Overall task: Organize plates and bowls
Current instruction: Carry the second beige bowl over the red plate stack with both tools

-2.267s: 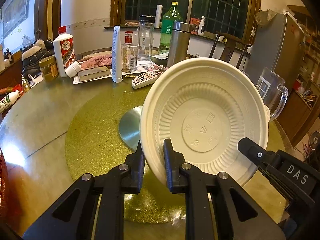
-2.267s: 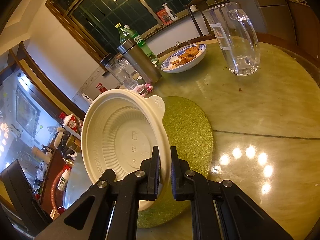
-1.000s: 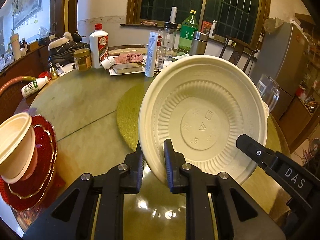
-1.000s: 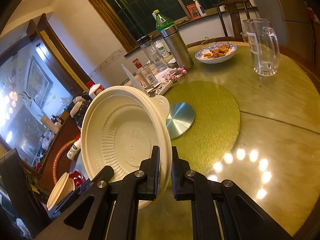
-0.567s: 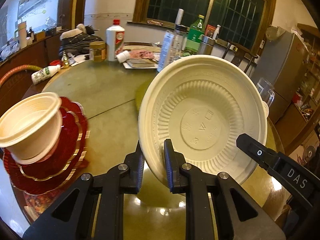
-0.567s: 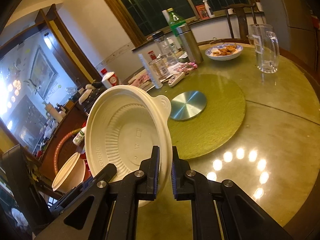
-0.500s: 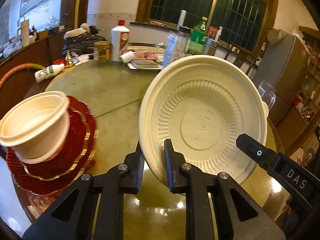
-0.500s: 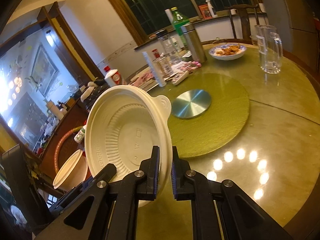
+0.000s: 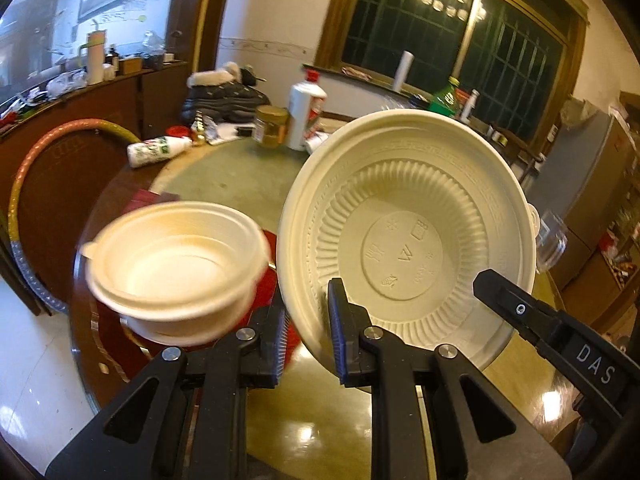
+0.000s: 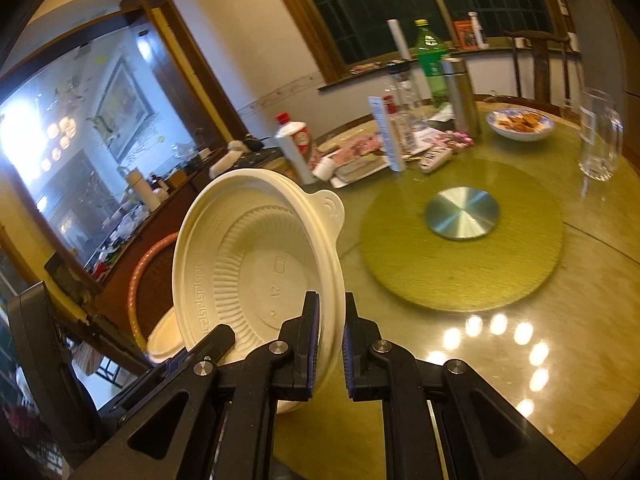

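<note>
A large cream disposable bowl [image 9: 408, 240] is held tilted on edge above the round table [image 9: 240, 168], its ribbed underside facing both cameras. My left gripper [image 9: 307, 320] is shut on its lower rim. My right gripper [image 10: 331, 322] is shut on the same bowl [image 10: 256, 264] at another spot on the rim; one of its fingers [image 9: 516, 304] shows in the left wrist view. Just left of the held bowl, a smaller cream bowl [image 9: 172, 264] sits upright on red plates [image 9: 269, 276] near the table edge. It shows partly behind the held bowl in the right wrist view [image 10: 164, 340].
A green round mat [image 10: 460, 264] with a metal disc [image 10: 462, 212] lies mid-table. Bottles, a jar [image 9: 272, 126], a steel flask [image 10: 460, 92], a glass jug [image 10: 598, 140] and a dish of food [image 10: 520, 120] stand at the far side. A hoop-backed chair [image 9: 44, 184] stands left.
Both grippers have carried the large bowl leftward and slightly up. The small bowl on the red plates has come from the far left edge to right beside it.
</note>
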A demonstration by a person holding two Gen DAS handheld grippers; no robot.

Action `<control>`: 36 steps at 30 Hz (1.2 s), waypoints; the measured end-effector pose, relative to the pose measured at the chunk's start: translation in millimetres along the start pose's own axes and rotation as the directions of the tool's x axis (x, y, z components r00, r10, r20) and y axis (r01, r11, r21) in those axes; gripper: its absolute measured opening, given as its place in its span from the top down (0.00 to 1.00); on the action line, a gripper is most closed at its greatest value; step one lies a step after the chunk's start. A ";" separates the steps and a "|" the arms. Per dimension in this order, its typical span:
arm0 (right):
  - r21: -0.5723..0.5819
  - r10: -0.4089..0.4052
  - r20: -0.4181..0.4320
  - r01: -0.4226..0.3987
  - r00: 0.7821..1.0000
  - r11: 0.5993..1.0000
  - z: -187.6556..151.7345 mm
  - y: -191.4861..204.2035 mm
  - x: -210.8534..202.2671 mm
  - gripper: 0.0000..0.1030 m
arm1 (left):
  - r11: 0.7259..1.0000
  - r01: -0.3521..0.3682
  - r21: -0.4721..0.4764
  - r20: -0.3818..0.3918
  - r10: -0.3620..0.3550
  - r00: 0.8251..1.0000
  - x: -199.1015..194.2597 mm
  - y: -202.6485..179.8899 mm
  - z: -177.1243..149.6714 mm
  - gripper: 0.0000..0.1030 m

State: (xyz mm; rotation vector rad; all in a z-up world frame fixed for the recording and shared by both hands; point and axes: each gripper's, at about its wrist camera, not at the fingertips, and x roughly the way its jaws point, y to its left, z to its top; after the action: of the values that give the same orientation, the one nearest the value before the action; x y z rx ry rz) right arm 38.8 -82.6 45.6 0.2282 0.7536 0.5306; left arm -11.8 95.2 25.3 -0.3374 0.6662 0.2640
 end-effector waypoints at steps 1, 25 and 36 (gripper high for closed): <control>-0.012 0.009 0.003 -0.009 1.000 1.000 1.0 8.6 0.8 0.90 | 1.000 -0.009 -0.004 0.010 0.009 1.000 -3.2 6.0 3.9 0.84; -0.159 0.124 -0.167 -0.151 0.978 0.976 -27.4 108.0 67.4 0.89 | 0.981 -0.174 -0.084 -0.026 0.173 0.985 -6.4 101.2 -4.3 0.83; -0.108 0.167 -0.251 -0.199 0.953 0.974 -1.8 110.1 70.4 0.88 | 0.987 -0.148 -0.062 -0.072 0.144 0.987 -20.6 105.0 27.4 0.83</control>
State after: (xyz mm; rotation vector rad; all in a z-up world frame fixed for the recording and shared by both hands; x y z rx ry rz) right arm 38.9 48.1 44.8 0.1117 0.9343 0.7929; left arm -48.3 198.9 35.6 -0.3635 0.7509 0.4172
